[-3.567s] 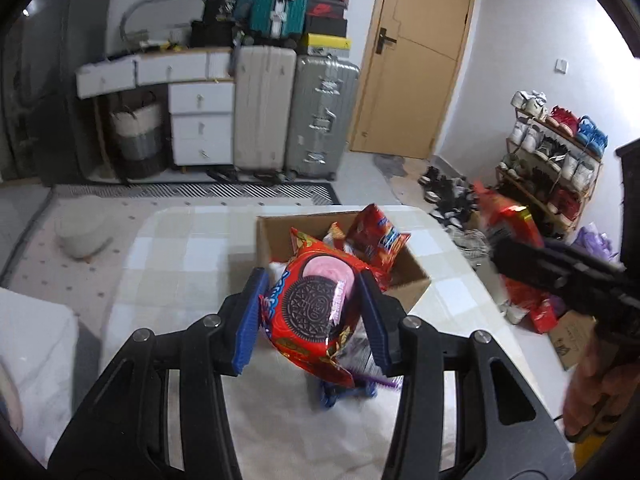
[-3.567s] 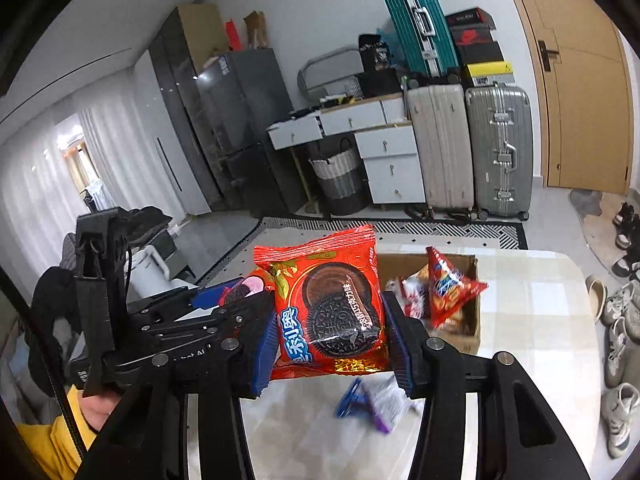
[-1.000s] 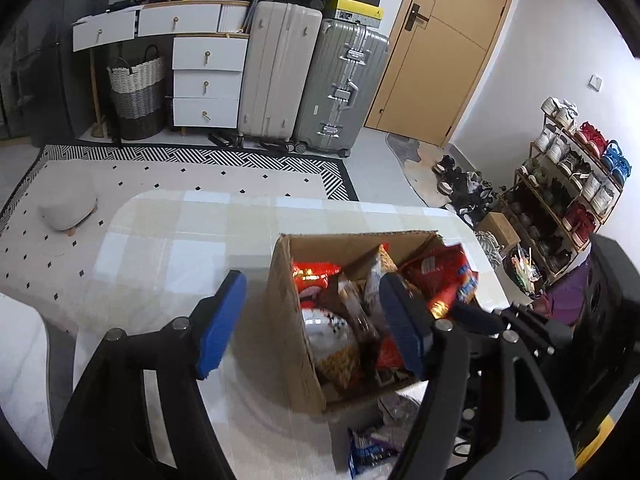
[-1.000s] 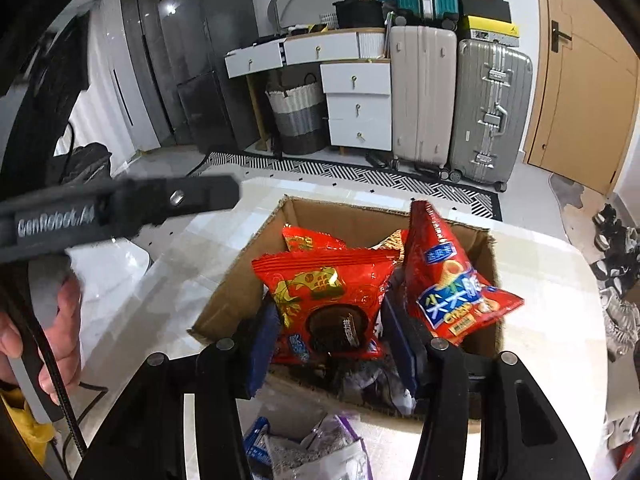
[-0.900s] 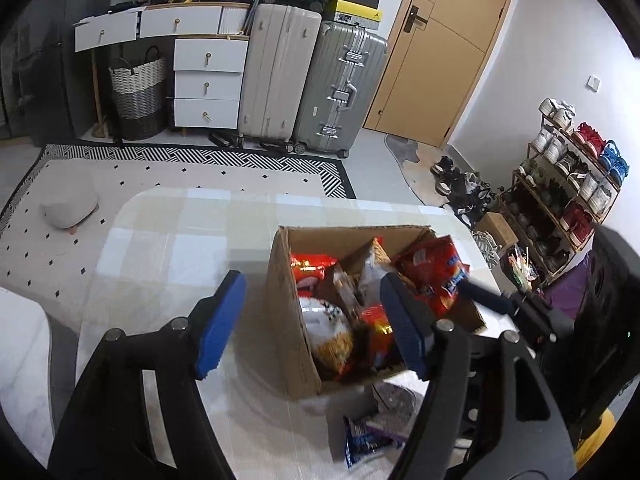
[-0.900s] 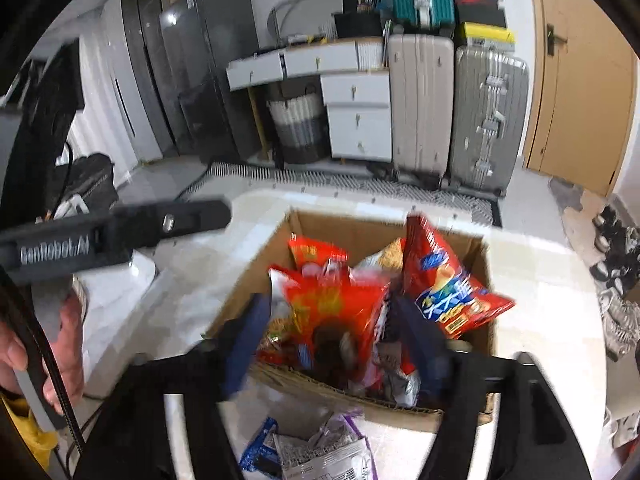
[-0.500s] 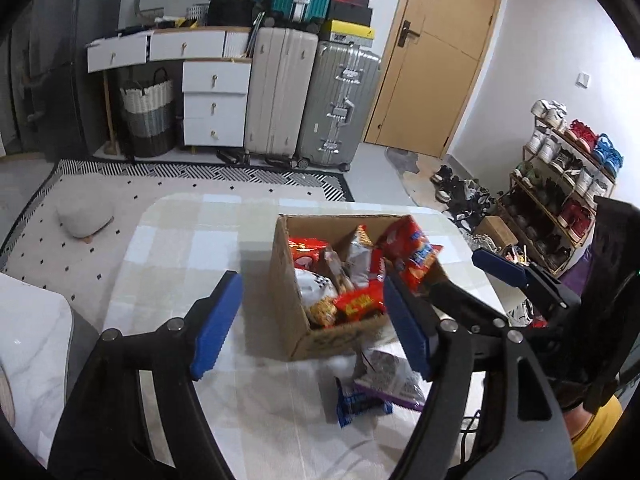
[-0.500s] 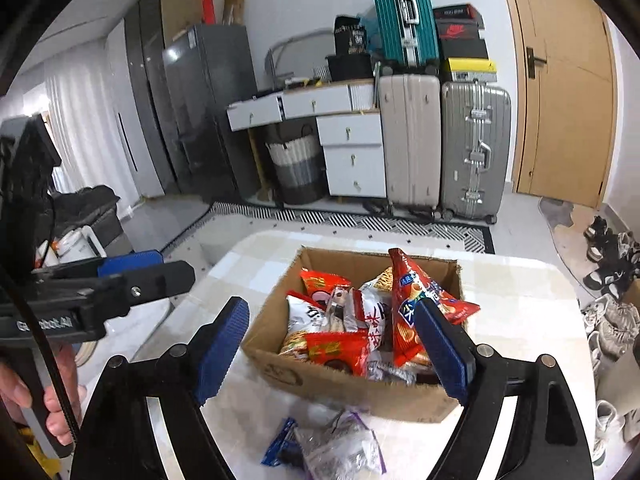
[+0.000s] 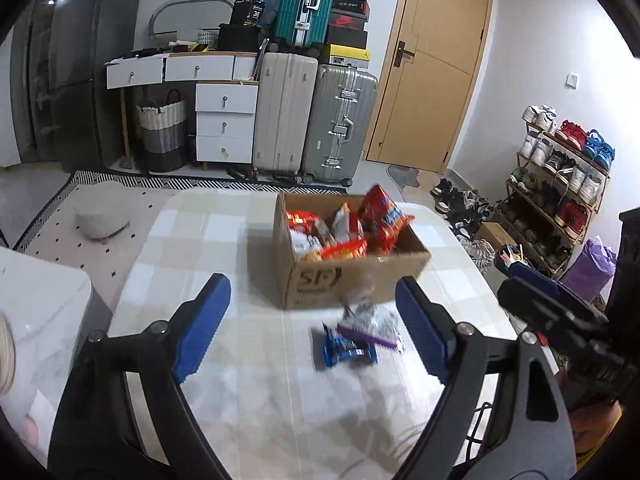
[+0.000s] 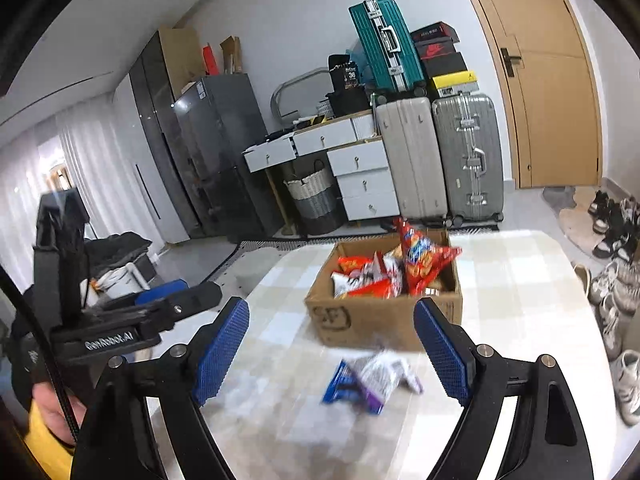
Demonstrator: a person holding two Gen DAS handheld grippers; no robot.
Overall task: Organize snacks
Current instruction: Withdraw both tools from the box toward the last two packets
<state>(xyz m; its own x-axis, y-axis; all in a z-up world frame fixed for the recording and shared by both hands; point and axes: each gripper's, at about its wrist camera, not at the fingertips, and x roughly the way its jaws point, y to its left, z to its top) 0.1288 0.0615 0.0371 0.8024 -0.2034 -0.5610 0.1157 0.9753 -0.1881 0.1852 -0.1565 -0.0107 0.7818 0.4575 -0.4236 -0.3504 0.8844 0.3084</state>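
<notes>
A cardboard box (image 9: 352, 280) (image 10: 360, 322) full of red snack bags stands on the checked table (image 9: 224, 240) (image 10: 520, 300). In front of it lie a blue packet (image 9: 346, 350) (image 10: 344, 386) and a silver-purple packet (image 9: 372, 322) (image 10: 386, 372). My left gripper (image 9: 310, 326) is held back from the box with its jaws opening and nothing between them. My right gripper (image 10: 332, 350) stands open and empty, short of the loose packets. Each gripper shows at the edge of the other's view.
Beyond the table's far edge stand suitcases (image 9: 312, 120), a white drawer unit (image 9: 224, 120) and a woven basket (image 9: 162, 136). A shoe rack (image 9: 560, 176) and loose shoes (image 10: 616, 300) line the right side. A wooden door (image 9: 436, 64) is at the back.
The right gripper let go of the red cookie bag into the box. Both grippers pulled back and up from the box and spread wider, so the box looks smaller and farther away.
</notes>
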